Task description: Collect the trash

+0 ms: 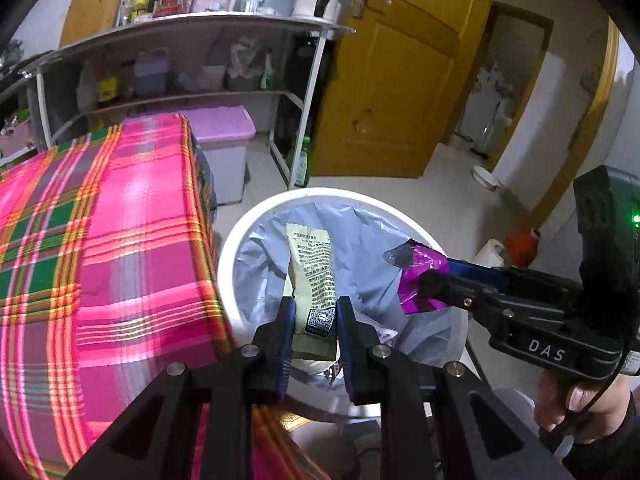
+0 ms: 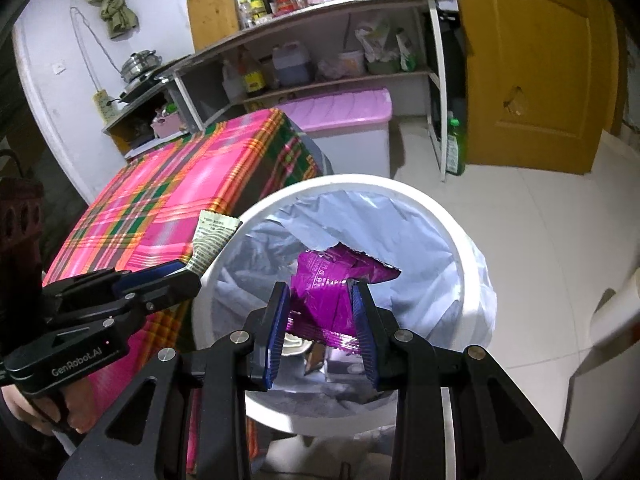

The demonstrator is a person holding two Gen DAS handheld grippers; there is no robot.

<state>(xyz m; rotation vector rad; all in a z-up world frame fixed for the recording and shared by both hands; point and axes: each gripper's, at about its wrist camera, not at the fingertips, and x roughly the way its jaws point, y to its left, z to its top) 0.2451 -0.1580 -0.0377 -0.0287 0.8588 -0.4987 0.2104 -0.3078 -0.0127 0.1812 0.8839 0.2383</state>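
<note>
Holding a piece of trash in each claw, a person is standing by the white bin (image 1: 240, 240). The left gripper (image 1: 315, 316) is squeezing a pale yellow wrapper (image 1: 310, 264) with black writing on it. The wrapper is sticking up between the blue pads, over the left side of the bin's mouth. The right gripper (image 2: 320, 312) is pinching a shiny purple wrapper (image 2: 332, 284). That one is crumpled and is hanging over the middle of the bin's mouth. Both claws are clenched on their wrappers and are tilting down toward the bin.

A grey bag (image 2: 420, 240) is lining the bin, and some other scraps are lying at the bottom. The bin is sitting on the pale floor, touching or just beside the corner of a table with a pink plaid cloth (image 1: 100, 240). A hand (image 1: 576, 404) is gripping the handle of the right gripper. A yellow door (image 1: 392, 80) is standing behind the bin.
</note>
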